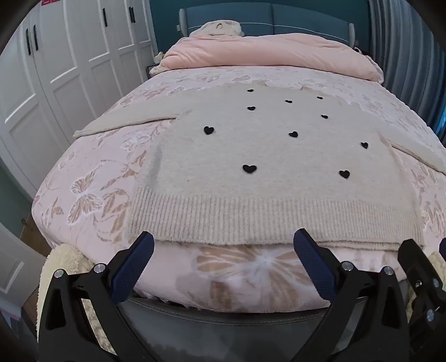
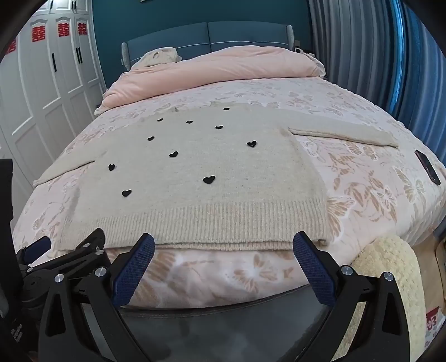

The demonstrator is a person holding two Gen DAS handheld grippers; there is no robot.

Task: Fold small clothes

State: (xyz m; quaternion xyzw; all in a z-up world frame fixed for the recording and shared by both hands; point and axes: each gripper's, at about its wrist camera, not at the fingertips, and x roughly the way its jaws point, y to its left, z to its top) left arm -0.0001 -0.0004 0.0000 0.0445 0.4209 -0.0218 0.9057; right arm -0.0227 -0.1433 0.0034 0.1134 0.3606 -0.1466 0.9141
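- Bedroom setup, left wrist view first: pink floral bedspread (image 1: pixel 92 178) covers the bed, with white wardrobe doors (image 1: pixel 55 69) off to the left and a folded pink duvet (image 1: pixel 267 53) up by the blue headboard (image 1: pixel 267 16).
- Beige knit sweater (image 1: pixel 264 156) is spread flat on the bedspread, little black hearts dotted all over it, ribbed hem right along the near edge of the bed, both sleeves stretched out toward the side edges.
- Left gripper (image 1: pixel 223 245) hangs just in front of that hem, fingers spread wide apart, nothing between them. Its blue pads (image 1: pixel 133 267) sit just short of the knit.
- Right wrist view: same bed, blue-grey curtains (image 2: pixel 376 55) on the right, a dark phone (image 2: pixel 428 170) lying by the right edge of the bedspread.
- Sweater here sits left of centre, hem again at the near edge, right sleeve (image 2: pixel 343 135) pointing toward the phone.
- Right gripper (image 2: pixel 223 245) is gaping wide too, holding nothing, parked just before the right half of the hem.
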